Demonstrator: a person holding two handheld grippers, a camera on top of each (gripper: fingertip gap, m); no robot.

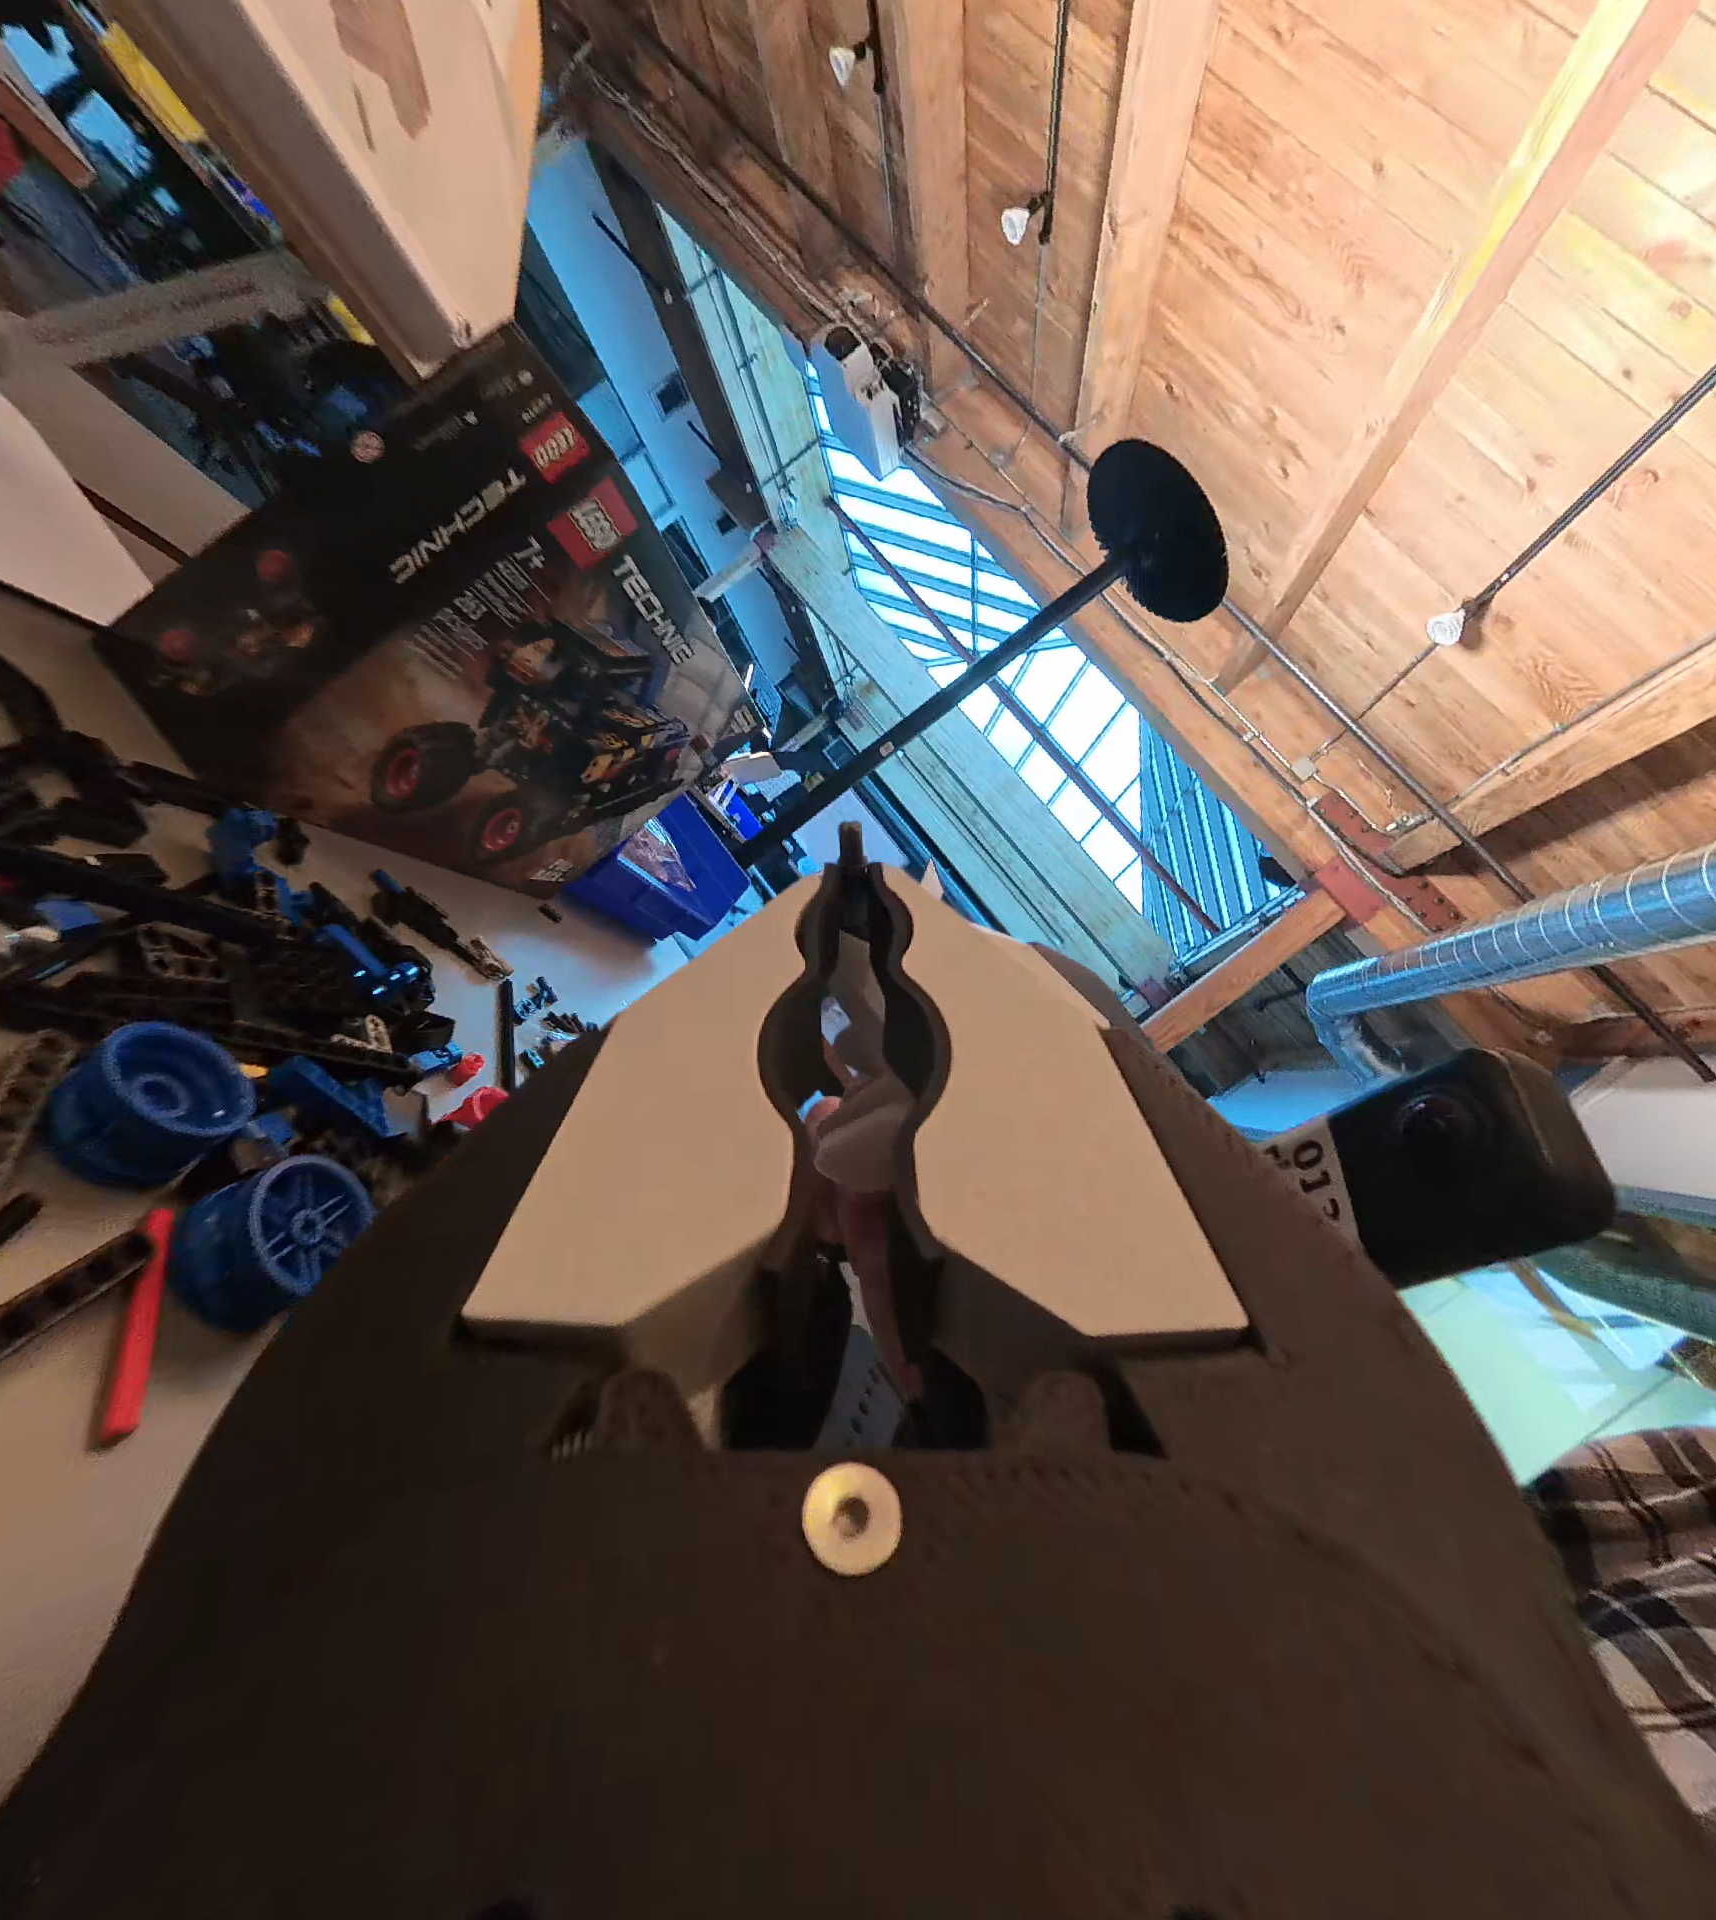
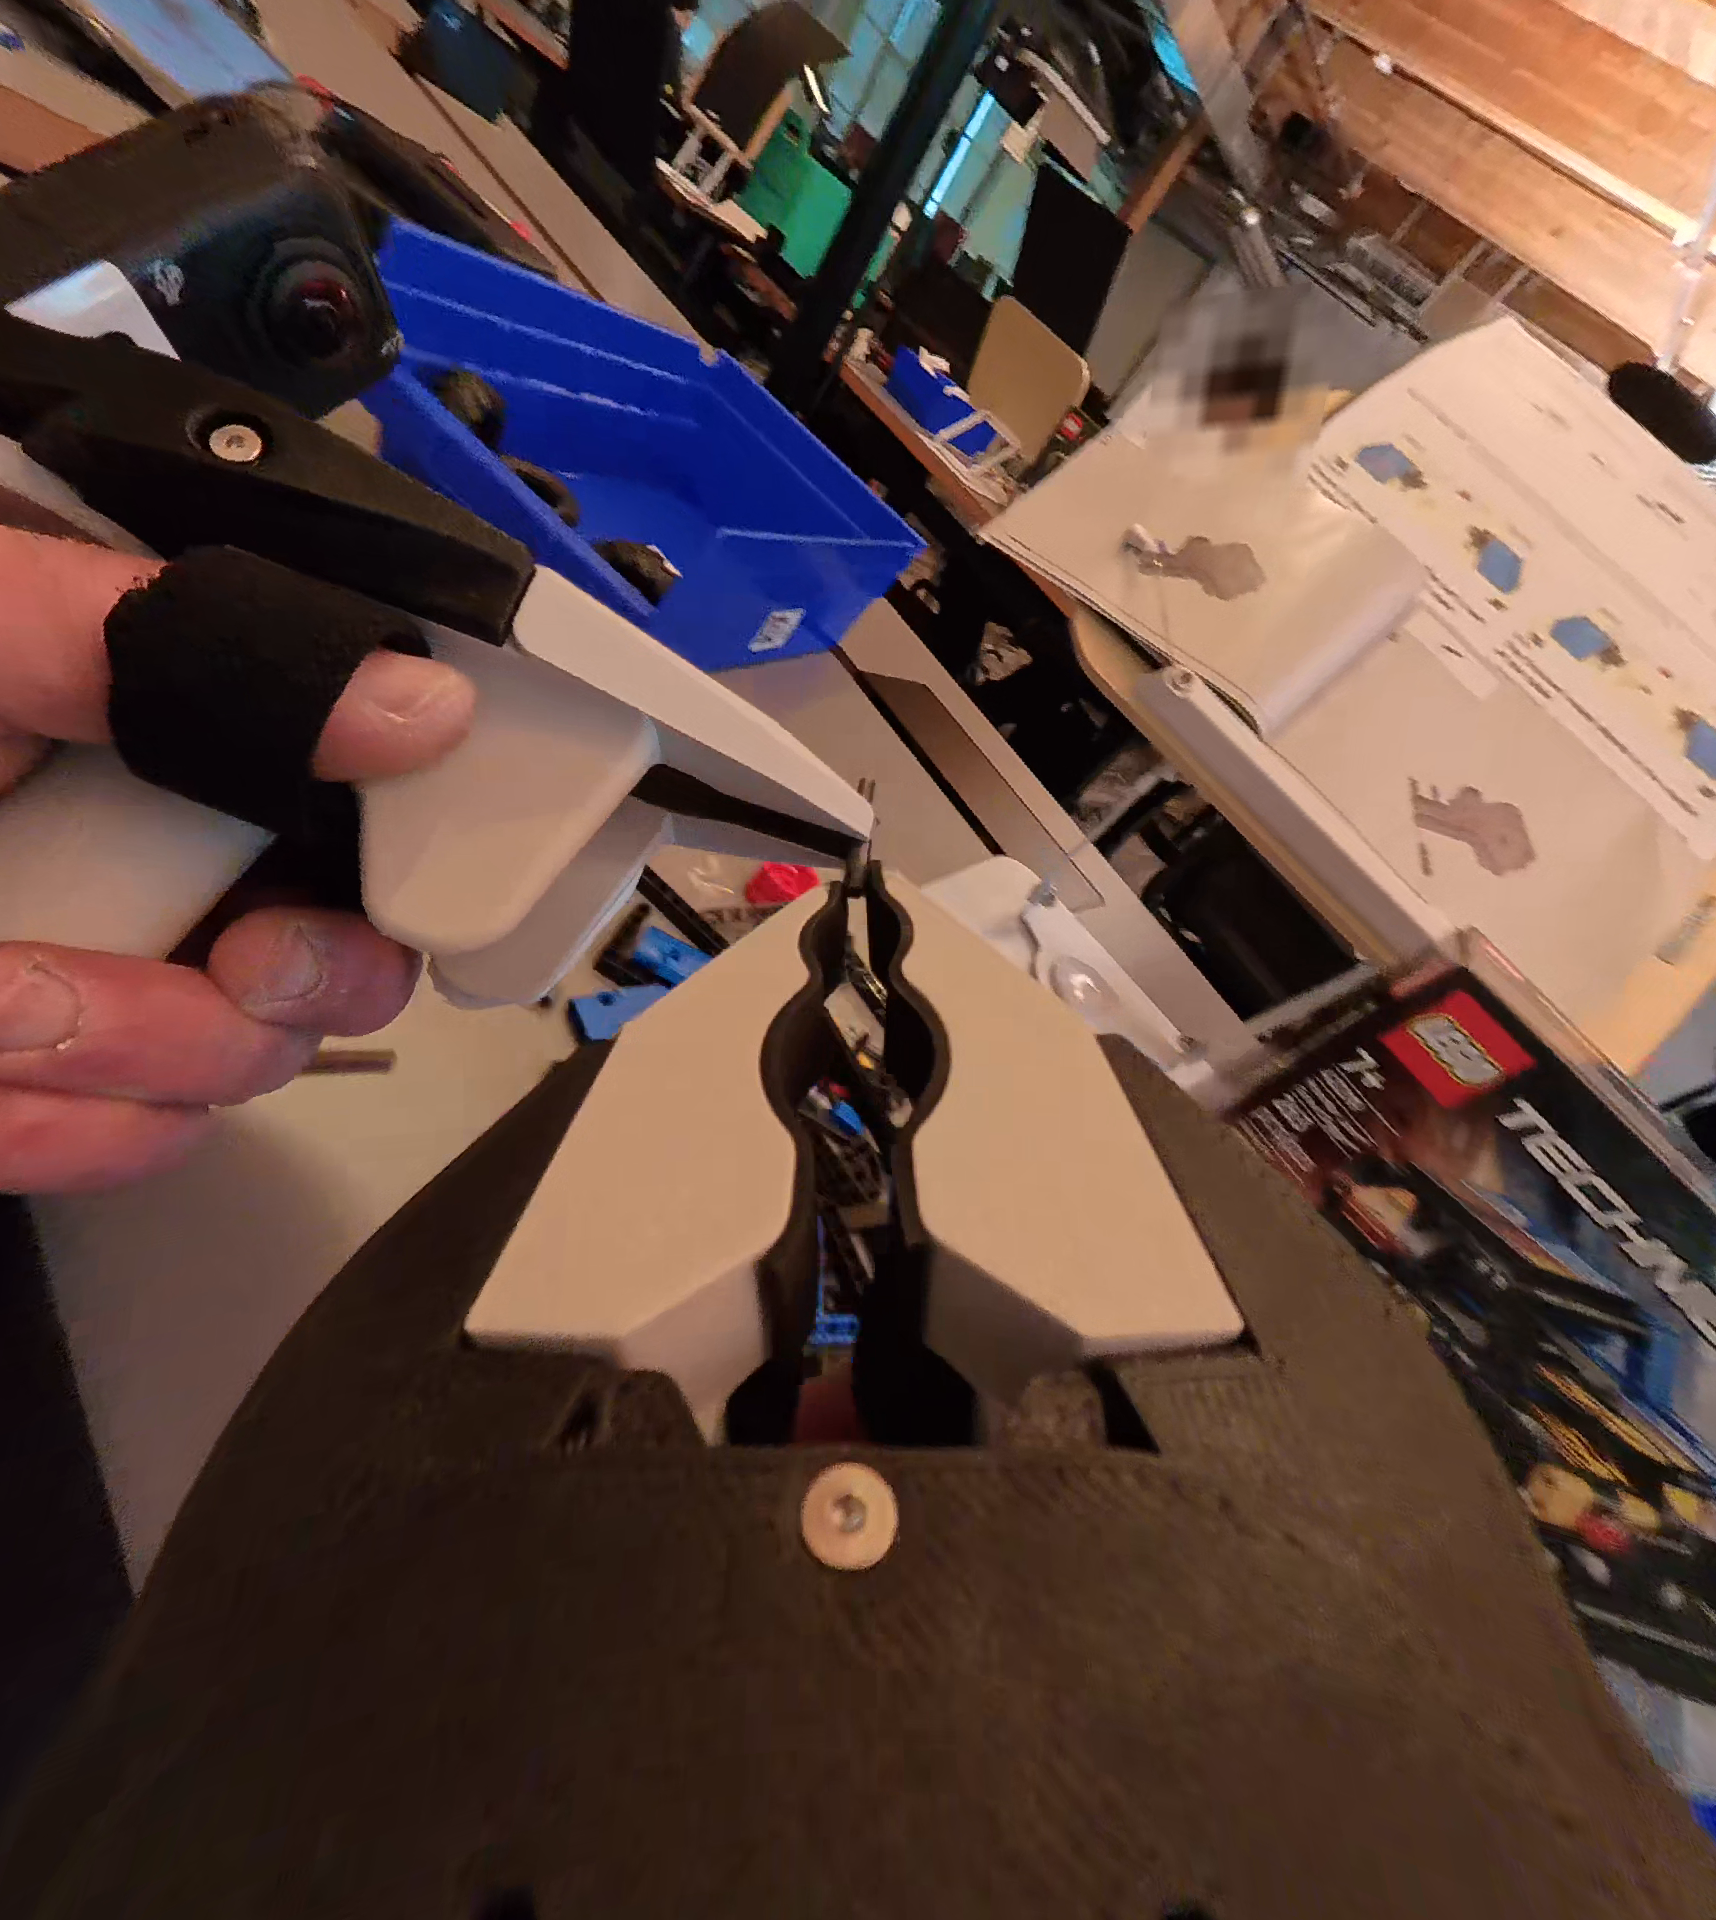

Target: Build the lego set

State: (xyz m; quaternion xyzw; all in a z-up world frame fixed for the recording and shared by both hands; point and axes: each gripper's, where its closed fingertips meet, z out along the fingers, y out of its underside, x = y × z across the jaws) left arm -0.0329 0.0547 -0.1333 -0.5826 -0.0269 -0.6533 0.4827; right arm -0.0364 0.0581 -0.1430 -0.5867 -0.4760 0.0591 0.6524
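The left gripper (image 1: 852, 868) is tilting up toward the wooden ceiling (image 1: 1456, 260), its jaws drawn together on something small and dark at the very tips; what that piece is cannot be made out. In the right wrist view the two grippers are meeting tip to tip: the left one is coming in from the upper left, held by a hand (image 2: 54, 831) with a black strap over one finger, and its point is sitting just beside the right gripper (image 2: 859, 883). The right gripper's jaws are narrowed onto a thin black axle (image 2: 875, 956), which is running lengthwise through the gap between them, one end poking out past the tips toward the left gripper; its near end is getting lost in the shadow of the jaw gap.

Motion is blurring much of both views. Loose lego parts (image 1: 210, 987) are lying in a heap along the table's (image 1: 23, 1558) left part, with two blue wheels (image 1: 158, 1101) and a red stick (image 1: 137, 1330) nearer its front edge. The lego box (image 1: 438, 644) is standing behind the heap, and an instruction booklet (image 2: 1456, 582) is lying open above it, its pages too smeared to follow. A blue bin (image 2: 646, 468) is sitting behind the left gripper, partly hidden by it
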